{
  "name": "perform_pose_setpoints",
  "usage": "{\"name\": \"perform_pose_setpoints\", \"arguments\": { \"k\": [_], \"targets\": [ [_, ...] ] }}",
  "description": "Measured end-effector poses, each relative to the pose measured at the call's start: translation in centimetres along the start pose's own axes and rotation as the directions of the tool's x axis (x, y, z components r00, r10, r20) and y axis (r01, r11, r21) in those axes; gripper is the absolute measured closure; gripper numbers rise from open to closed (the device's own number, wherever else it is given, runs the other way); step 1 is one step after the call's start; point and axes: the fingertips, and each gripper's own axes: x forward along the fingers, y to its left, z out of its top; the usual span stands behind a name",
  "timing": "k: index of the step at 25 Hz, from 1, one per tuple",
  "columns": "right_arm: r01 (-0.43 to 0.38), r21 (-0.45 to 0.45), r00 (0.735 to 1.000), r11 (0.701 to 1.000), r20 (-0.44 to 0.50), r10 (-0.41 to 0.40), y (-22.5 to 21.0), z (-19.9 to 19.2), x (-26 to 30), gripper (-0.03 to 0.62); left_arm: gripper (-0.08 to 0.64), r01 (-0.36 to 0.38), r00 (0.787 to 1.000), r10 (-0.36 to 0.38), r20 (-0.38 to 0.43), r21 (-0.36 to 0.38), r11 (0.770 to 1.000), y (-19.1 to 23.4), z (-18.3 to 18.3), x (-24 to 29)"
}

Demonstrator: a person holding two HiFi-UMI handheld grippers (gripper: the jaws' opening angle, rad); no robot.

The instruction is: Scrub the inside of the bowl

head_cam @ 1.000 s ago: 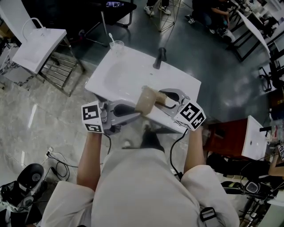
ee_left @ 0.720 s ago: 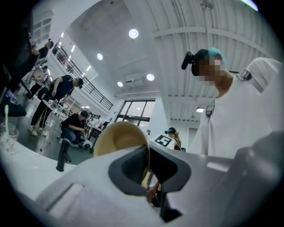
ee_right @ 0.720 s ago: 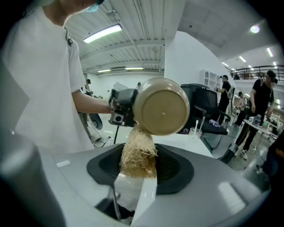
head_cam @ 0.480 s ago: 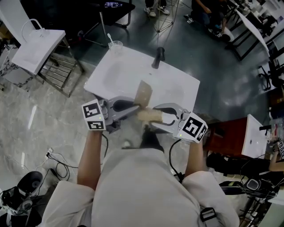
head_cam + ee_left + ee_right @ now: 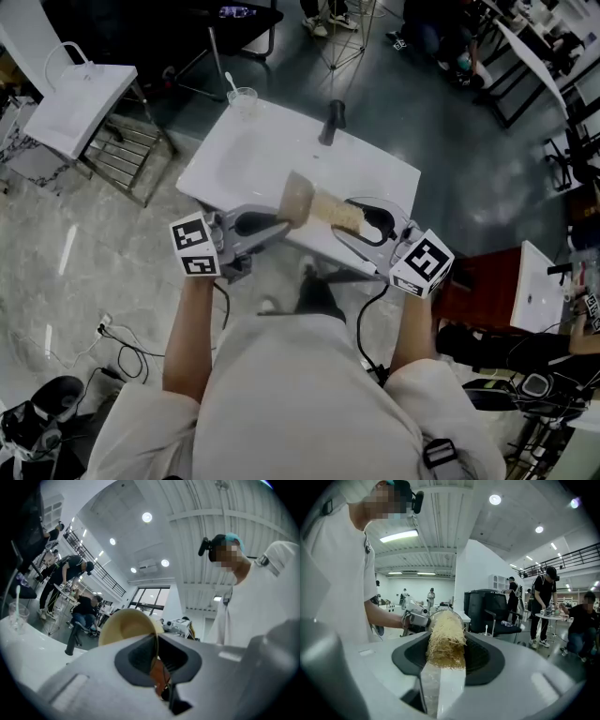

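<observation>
In the head view a tan bowl (image 5: 296, 199) is held on its side above the front of the white washbasin (image 5: 246, 155). My left gripper (image 5: 277, 226) is shut on the bowl's rim. In the left gripper view the bowl (image 5: 125, 627) stands up from the closed left gripper (image 5: 157, 659), its rim pinched between the jaws. My right gripper (image 5: 349, 217) is shut on a yellowish fibrous scrubber (image 5: 333, 213), whose far end meets the bowl's mouth. In the right gripper view the scrubber (image 5: 446, 641) sticks out of the right gripper (image 5: 444, 670) and hides most of the bowl (image 5: 458, 618).
A black faucet (image 5: 332, 121) stands at the basin's far edge. A clear cup (image 5: 244, 97) with a stick in it sits at the far left corner. A white bag (image 5: 77, 101) on a wire rack is at left, a red box (image 5: 478, 289) at right. People stand in the background.
The right gripper with the scrubber dropped toward my body, then swung back up and to the right against the bowl's mouth. The left gripper and bowl barely moved.
</observation>
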Motion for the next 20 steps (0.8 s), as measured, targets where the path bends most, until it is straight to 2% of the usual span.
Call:
{"name": "perform_pose_setpoints", "arguments": {
  "k": [4,9,14,20],
  "targets": [
    [0.022,0.027,1.0,0.999,0.001,-0.022,-0.4,-0.6,0.8,0.393,0.546,0.013,0.999,-0.012,0.044,-0.014,1.0,-0.4,0.6,-0.4],
    [0.017,0.006,0.997,1.0,-0.074,-0.016,0.0,-2.2,1.7,0.393,0.546,0.017,0.995,-0.015,0.103,-0.015,1.0,-0.6,2.0,-0.9],
    [-0.036,-0.011,0.997,0.999,-0.067,0.035,1.5,-1.7,1.5,0.393,0.546,-0.009,0.995,0.011,0.096,-0.014,1.0,-0.3,2.2,-0.8],
    [-0.014,-0.042,0.998,0.999,-0.058,0.011,0.7,-0.8,1.1,0.393,0.546,-0.018,0.997,0.019,0.07,-0.016,1.0,0.1,1.6,-0.5]
  ]
}}
